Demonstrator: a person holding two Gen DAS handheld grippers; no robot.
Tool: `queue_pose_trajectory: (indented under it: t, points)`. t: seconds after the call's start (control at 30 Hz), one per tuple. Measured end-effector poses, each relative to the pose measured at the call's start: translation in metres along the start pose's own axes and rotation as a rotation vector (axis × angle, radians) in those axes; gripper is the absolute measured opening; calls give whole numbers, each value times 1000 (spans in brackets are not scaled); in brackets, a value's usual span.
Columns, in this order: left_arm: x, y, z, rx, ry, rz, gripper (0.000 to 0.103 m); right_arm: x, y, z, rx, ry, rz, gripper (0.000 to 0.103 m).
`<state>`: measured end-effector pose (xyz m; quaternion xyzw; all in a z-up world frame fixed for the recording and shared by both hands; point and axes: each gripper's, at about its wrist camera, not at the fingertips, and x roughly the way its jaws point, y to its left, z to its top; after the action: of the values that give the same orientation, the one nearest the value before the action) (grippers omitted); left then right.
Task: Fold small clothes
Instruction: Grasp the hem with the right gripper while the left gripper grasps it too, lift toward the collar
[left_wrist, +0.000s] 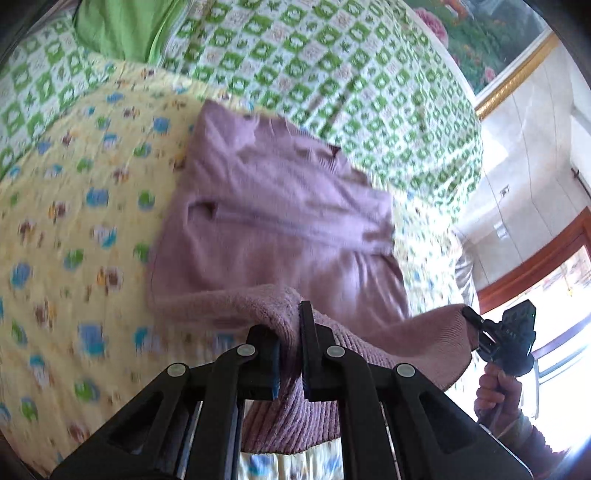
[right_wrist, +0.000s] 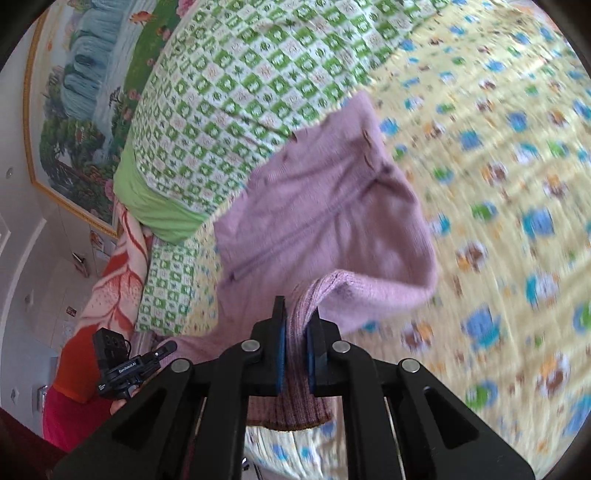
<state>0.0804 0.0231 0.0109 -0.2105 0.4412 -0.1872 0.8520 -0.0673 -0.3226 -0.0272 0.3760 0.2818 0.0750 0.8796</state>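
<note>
The bed (left_wrist: 66, 229) fills both views, covered by a yellow printed quilt (right_wrist: 498, 192) across the right of the right wrist view and a green checked blanket (left_wrist: 332, 74) toward the top of both frames. These soft, uneven surfaces give the fold no firm backing — creases pressed into them may not hold.

The pink sweater (left_wrist: 266, 206) lies at frame centre in both views, its far part resting on the quilt and overlapping the blanket edge, its near ribbed hem lifted off the bed. Both views are motion-blurred, so the exact lie of the far edge cannot be confirmed.

The left gripper (left_wrist: 290, 354) is clamped on the hem at the lower centre of its view, with knit bunched between the pads. The right gripper (right_wrist: 297, 354) is likewise closed on a ribbed strip of the same hem; it also appears at the lower right of the left wrist view, holding the opposite corner.

Probable faults from this state:

- Uneven travel of the two grippers would skew the fold line and leave the hem diagonal.
- Stretch knit may creep out of a shallow grip — the right gripper holds only a narrow strip.
- Excess pull could drag the far part along the quilt instead of folding it.
- The loose sleeve may tuck under unseen and leave a lump.
</note>
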Motion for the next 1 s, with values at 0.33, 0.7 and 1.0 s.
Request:
queue_pose_trajectory:
  t: [0.33, 0.7, 1.0]
  points:
    - [56, 17, 116, -54, -91, 34, 6, 63, 2, 109, -11, -84, -17, 10]
    - [137, 35, 206, -82, -109, 105, 6, 145, -10, 208, -62, -83, -89, 10]
    - [203, 56, 238, -85, -68, 195, 6, 205, -54, 247, -33, -28, -167, 10]
